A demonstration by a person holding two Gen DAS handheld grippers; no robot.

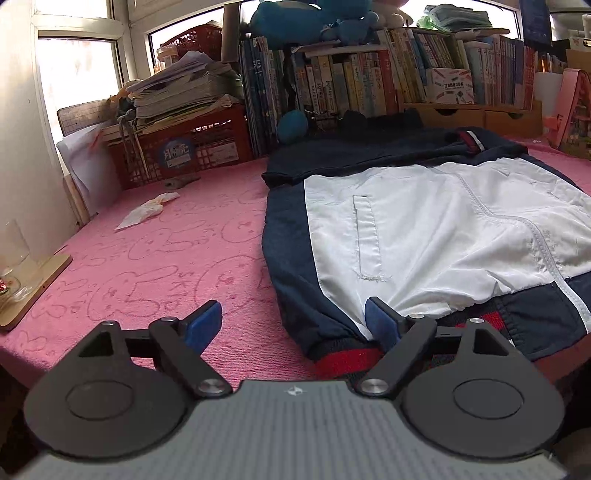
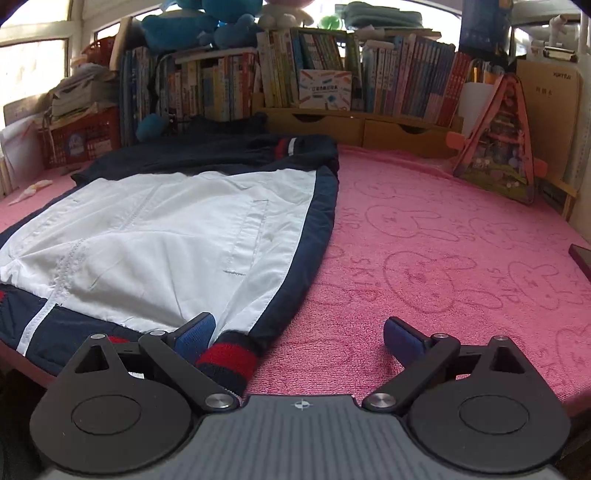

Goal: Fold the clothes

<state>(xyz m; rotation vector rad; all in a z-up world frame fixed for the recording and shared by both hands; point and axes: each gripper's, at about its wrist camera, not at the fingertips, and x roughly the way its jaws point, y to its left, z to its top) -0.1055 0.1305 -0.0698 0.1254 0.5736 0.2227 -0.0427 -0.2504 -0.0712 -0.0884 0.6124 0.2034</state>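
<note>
Jacket (image 1: 424, 229): laid flat on the pink cover, centre to right of the left wrist frame, left half of the right wrist frame (image 2: 166, 236); hem nearest the cameras, collar end toward the books.
Jacket fabric: smooth white front panel, lightly creased, with a stitched welt pocket (image 1: 367, 240) and a zip line running down it; navy side panels; ribbed red-and-navy hem band (image 2: 225, 360).
Left gripper (image 1: 295, 325): jaws spread wide, nothing held; blue pads (image 1: 203, 325), the right-hand one seen over the jacket's hem corner, the other over bare cover.
Right gripper (image 2: 299, 338): jaws spread wide, nothing held; left-hand pad (image 2: 195, 334) seen just beside the ribbed band, whether touching cannot be told; the other pad lies over the pink cover.
Surface: pink towelling cover (image 2: 443, 258), looped pile, pressed with rabbit outlines and lettering.
Left side of surface: crumpled pale tissue (image 1: 146, 212) lying well apart from the jacket; wooden board (image 1: 33, 291) at the left edge.
Back of room: row of upright books (image 1: 369, 77) across the upper frame, over wooden drawers (image 2: 369, 129); blue plush toys (image 2: 192, 26) on top.
Upper left: red plastic crate (image 1: 192, 144) stacked with papers; bright window (image 1: 77, 81) behind.
Right: pink triangular toy house (image 2: 498, 147).
</note>
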